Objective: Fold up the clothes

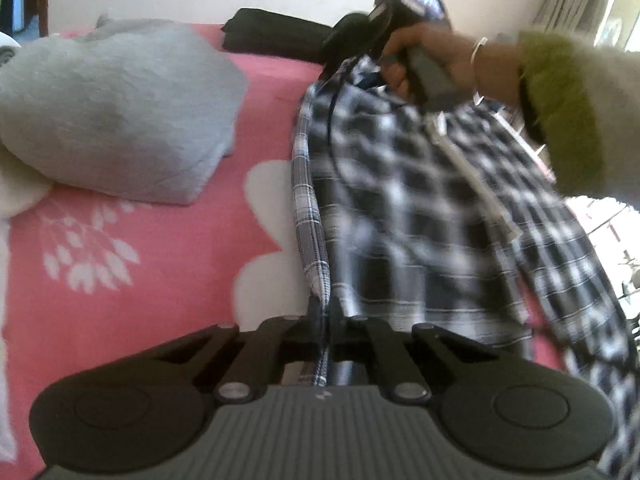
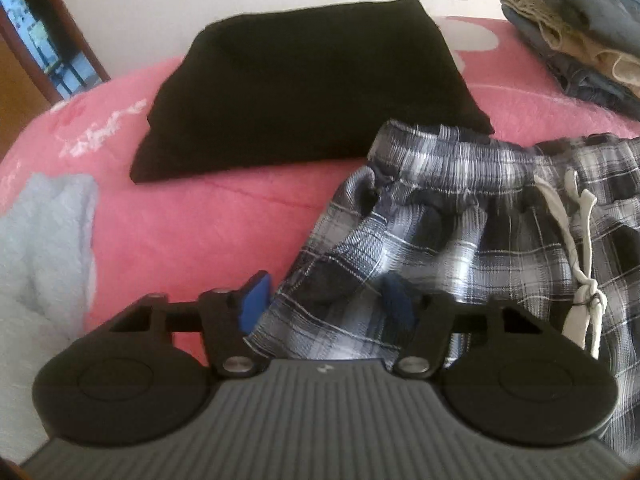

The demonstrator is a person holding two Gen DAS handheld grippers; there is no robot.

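We are holding the plaid shorts (image 1: 420, 208) above the pink blanket (image 1: 168, 280), stretched between our two grippers. Our left gripper (image 1: 326, 320) is pinching one edge of the shorts, its two fingers closed tight together with a narrow fold of the checked cloth running down between them. Our right gripper (image 2: 332, 300) is gripping a thicker bunch of the shorts near the waistband (image 2: 460, 148); its fingers are standing partly apart with the cloth filling the gap, and one blue pad (image 2: 254, 300) is pressing against the fabric. In the left view our right hand (image 1: 424, 60) is wrapping around that gripper's handle, with a bangle (image 1: 478, 52) showing at the wrist. The white drawstring (image 2: 580, 264) is hanging knotted from the waistband. A folded black garment (image 2: 304, 88) is lying just beyond the shorts on the blanket, a grey fleece (image 1: 116, 108) is sitting to the left, and a stack of folded clothes (image 2: 576, 32) is resting at the far right.
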